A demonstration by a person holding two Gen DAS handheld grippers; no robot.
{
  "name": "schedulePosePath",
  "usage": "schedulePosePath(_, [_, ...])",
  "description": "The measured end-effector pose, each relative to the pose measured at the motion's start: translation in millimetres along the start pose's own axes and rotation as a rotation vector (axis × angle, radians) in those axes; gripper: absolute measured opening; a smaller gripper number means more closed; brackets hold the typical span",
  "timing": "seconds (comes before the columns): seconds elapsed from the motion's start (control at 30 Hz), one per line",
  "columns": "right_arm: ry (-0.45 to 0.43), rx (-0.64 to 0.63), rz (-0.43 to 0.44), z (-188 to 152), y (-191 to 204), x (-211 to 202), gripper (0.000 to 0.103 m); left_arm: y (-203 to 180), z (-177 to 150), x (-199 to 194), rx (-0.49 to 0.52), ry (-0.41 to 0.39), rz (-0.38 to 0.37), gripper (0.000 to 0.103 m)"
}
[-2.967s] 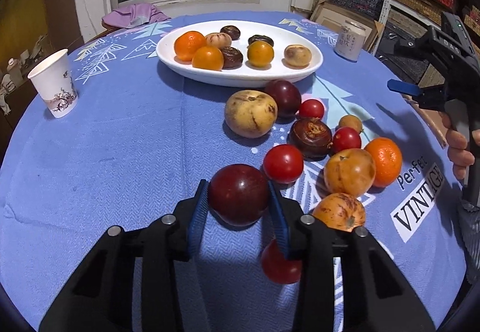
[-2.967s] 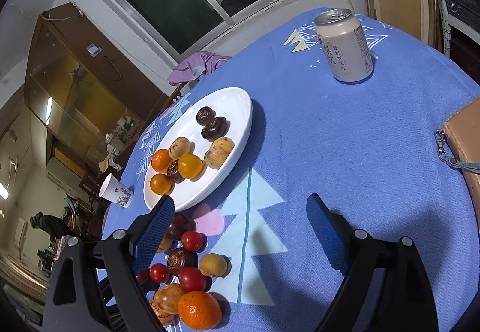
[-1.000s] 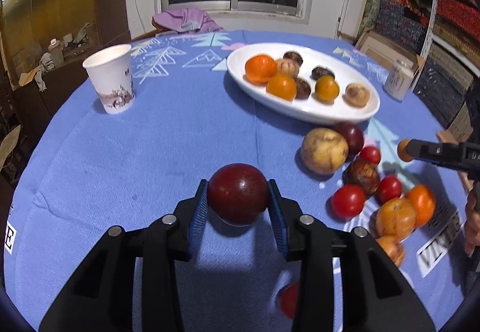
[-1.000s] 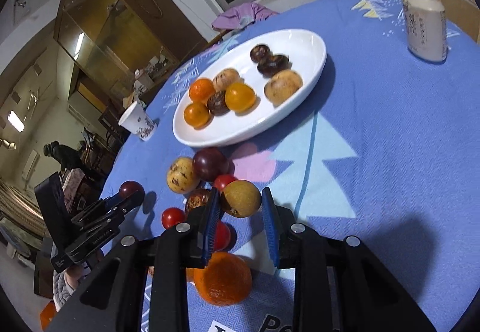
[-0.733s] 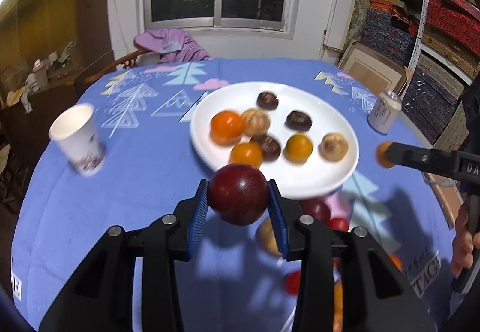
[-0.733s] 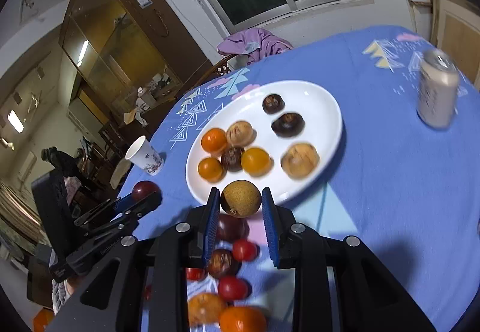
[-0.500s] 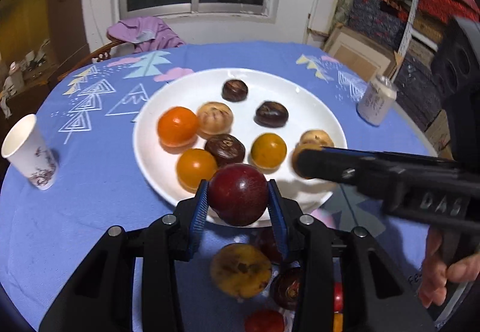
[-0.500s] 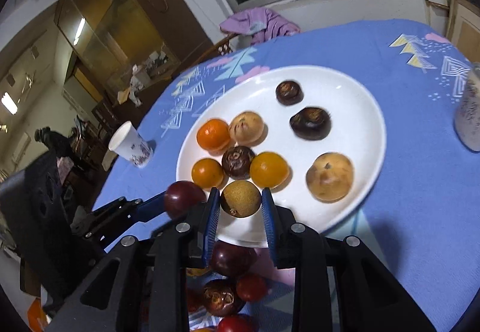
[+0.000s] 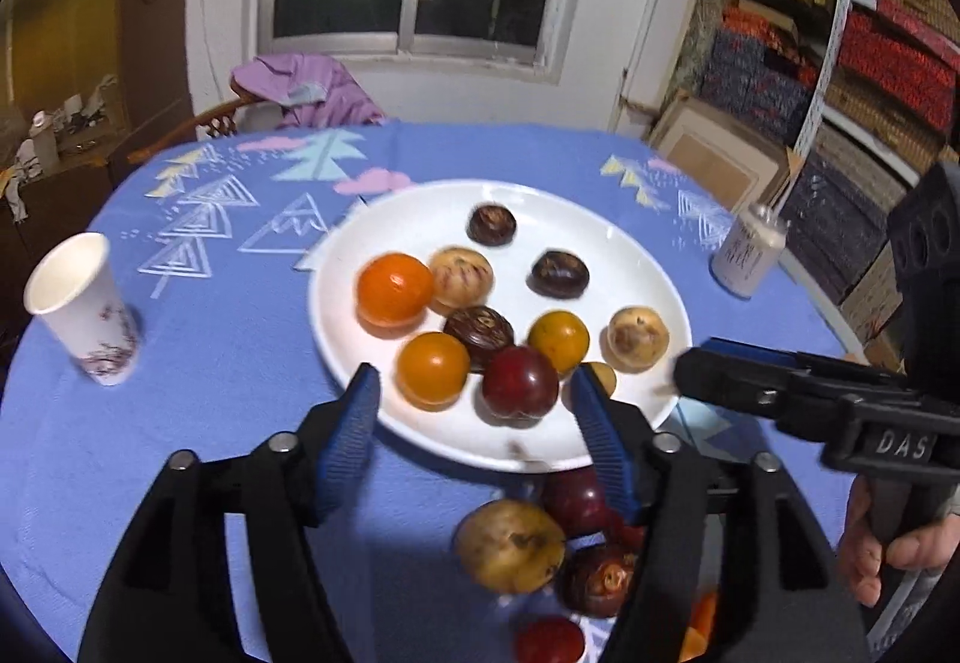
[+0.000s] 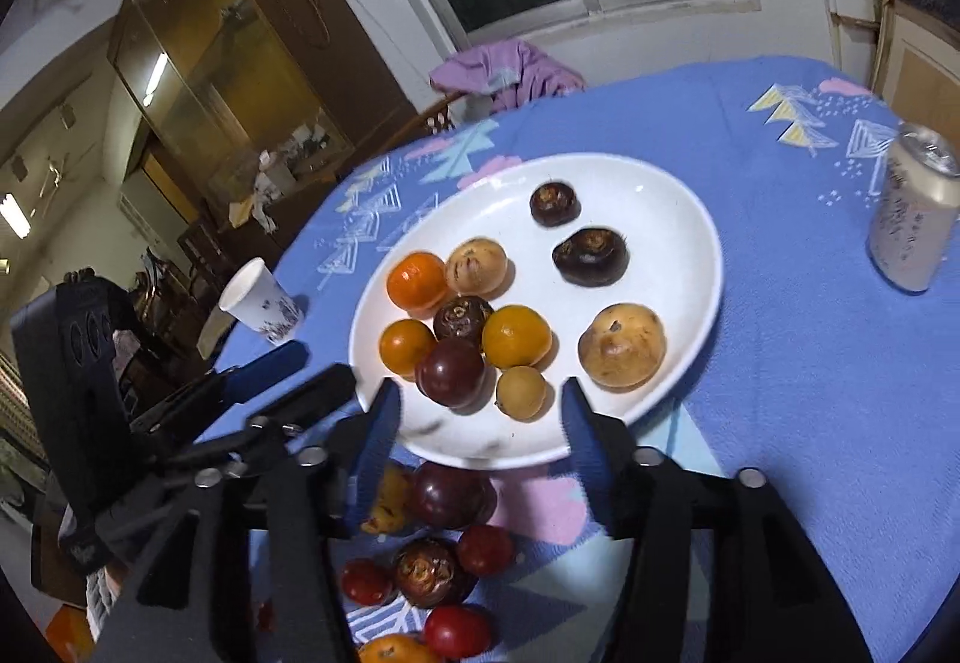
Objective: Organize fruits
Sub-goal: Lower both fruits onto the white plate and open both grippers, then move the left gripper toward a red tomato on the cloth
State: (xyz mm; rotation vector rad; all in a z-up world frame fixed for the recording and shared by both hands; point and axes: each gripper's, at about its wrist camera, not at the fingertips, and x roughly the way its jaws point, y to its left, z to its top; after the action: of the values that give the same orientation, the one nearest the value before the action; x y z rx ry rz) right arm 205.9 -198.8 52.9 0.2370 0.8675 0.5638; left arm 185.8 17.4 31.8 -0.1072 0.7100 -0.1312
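Note:
A white oval plate holds several fruits. A dark red plum lies on its near edge, between the open jaws of my left gripper. A small tan round fruit lies beside the plum, between the open jaws of my right gripper; in the left wrist view only its edge shows. Both grippers are empty and hover over the plate's near rim. More fruits lie on the blue cloth below the plate: a yellow-brown one and a dark plum among them.
A paper cup stands left of the plate. A drinks can stands right of it. The right gripper's body and the hand holding it cross the left wrist view. Boxes line the right wall.
Both grippers carried their fruit over the plate and opened. The plum and the tan fruit now lie on the plate's near edge.

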Motion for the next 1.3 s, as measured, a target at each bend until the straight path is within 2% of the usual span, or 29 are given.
schedulePosePath(0.1, [-0.072,0.023,0.007,-11.7,-5.7,-25.6,0.072,22.0,-13.0,-27.7,-0.046,-0.045,0.035,0.079])
schedulePosePath(0.23, [-0.106,0.12,-0.023,-44.7,-33.6,-44.9,0.086,43.3,-52.2,-49.8,-0.077,-0.018,0.069,0.08])
schedulePosePath(0.3, [-0.089,0.194,-0.044,-56.1,-51.3,-48.8,0.087,45.3,-75.3,-59.2,-0.067,0.004,0.083,0.08])
schedulePosePath(0.4, [-0.119,0.317,-0.01,-69.7,-76.4,-61.2,0.087,36.1,-105.1,-81.3,-0.004,-0.004,0.026,0.081])
schedulePosePath(0.47, [-0.14,0.37,-0.018,-75.2,-89.0,-67.5,0.088,29.2,-123.1,-95.9,0.042,-0.015,0.002,0.089])
schedulePosePath(0.53, [-0.15,0.414,-0.03,-79.8,-99.5,-69.9,0.088,21.9,-135.7,-104.8,0.08,-0.015,-0.014,0.089])
schedulePosePath(0.67, [-0.106,0.476,-0.004,-82.5,-108.3,-59.3,0.088,9.2,-147.4,-108.7,0.135,0.003,-0.03,0.089])
schedulePosePath(0.87, [-0.081,0.492,0.001,-82.8,-106.3,-51.9,0.088,5.7,-146.3,-95.8,0.143,0.063,-0.026,0.089])
schedulePosePath(0.97, [-0.077,0.502,0.0,-83.1,-107.1,-51.9,0.088,2.3,-147.1,-90.3,0.159,0.091,-0.02,0.078])
schedulePosePath(1.03, [-0.073,0.511,-0.002,-83.6,-109.2,-52.4,0.088,0.7,-147.4,-85.6,0.168,0.116,-0.022,0.064])
schedulePosePath(1.23, [-0.069,0.519,0.004,-84.1,-109.9,-52.2,0.088,-1.1,-148.7,-76.1,0.179,0.162,-0.025,0.062])
schedulePosePath(1.3, [-0.068,0.518,0.005,-83.8,-110.4,-52.6,0.088,-4.1,-149.9,-73.8,0.191,0.177,-0.032,0.052])
